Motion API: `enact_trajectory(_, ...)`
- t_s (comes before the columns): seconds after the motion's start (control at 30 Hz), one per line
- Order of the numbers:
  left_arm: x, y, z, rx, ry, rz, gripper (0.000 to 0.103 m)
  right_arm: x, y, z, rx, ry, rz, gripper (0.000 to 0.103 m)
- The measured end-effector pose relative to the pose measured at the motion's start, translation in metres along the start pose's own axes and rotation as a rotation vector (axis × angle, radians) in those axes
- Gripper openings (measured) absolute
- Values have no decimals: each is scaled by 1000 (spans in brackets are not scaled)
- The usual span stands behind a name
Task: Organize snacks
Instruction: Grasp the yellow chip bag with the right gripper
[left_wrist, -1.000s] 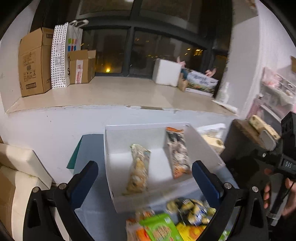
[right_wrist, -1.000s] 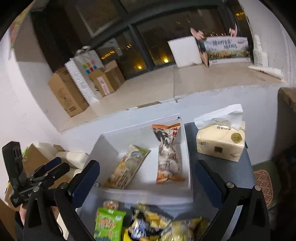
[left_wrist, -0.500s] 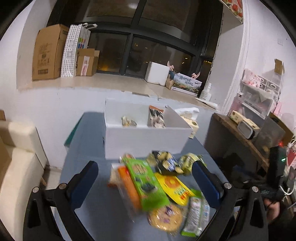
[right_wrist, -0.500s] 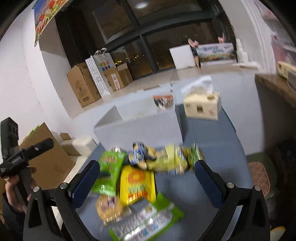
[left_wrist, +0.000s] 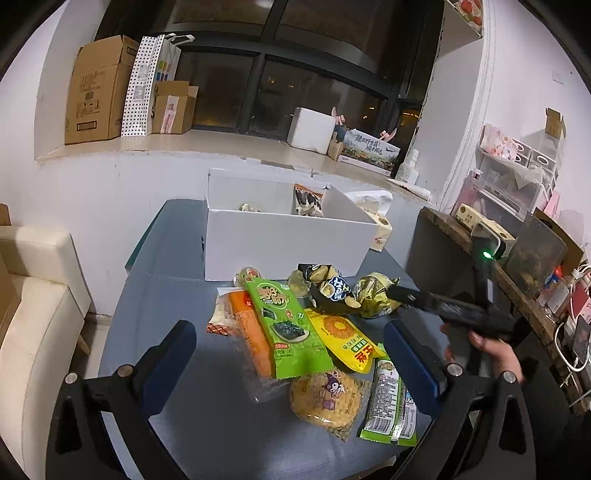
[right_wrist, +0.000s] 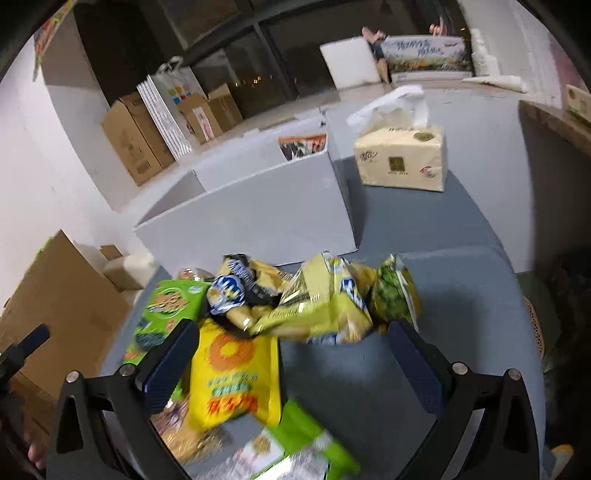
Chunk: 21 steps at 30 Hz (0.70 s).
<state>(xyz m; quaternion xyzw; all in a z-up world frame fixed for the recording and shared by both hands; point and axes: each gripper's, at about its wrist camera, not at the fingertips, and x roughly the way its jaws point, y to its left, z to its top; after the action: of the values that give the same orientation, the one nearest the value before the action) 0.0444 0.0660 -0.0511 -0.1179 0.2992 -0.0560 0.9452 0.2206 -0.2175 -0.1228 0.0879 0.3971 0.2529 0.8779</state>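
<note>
A white box (left_wrist: 280, 242) stands at the back of the grey table and holds two snack packets (left_wrist: 308, 199). In front of it lies a pile of snacks: a green seaweed pack (left_wrist: 284, 325), an orange pack (left_wrist: 251, 336), a yellow pack (left_wrist: 347, 341), a round cookie bag (left_wrist: 327, 398) and dark and olive bags (left_wrist: 328, 288). My left gripper (left_wrist: 291, 354) is open and empty above the pile. My right gripper (right_wrist: 288, 362) is open and empty, low over the yellow pack (right_wrist: 232, 376) and a pale yellow bag (right_wrist: 325, 302). The box also shows in the right wrist view (right_wrist: 255, 218).
A tissue pack (right_wrist: 400, 158) stands right of the box. A dark side shelf (left_wrist: 480, 251) with clutter lies at the right. A cream sofa (left_wrist: 33, 314) sits left of the table. Cardboard boxes (left_wrist: 96, 88) stand on the window ledge.
Both grippers have pulled back from over the box toward the near side of the table. The right gripper has dropped low over the snack pile. Both stay open and empty.
</note>
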Motion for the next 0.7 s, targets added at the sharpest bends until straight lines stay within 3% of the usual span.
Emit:
enact_trajectory(0.23, 9, 4, -5, -10, 22, 9, 103, 50, -7, 11, 71, 108, -20, 103)
enact_trajectory(0.33, 13, 5, -7, -12, 33, 11, 103, 52, -11, 7, 89, 100, -41, 77)
enact_trajectory(0.4, 16, 6, -9, -17, 39, 11, 103, 46, -14, 5, 119, 90, 24, 74)
enact_trajectory(0.47, 21, 6, -10, -18, 49, 13, 103, 39, -13, 4, 109, 71, 24, 68)
enact_trajectory(0.7, 57, -7, -10, -1, 121, 33, 103, -16, 4, 7, 91, -45, 117, 66)
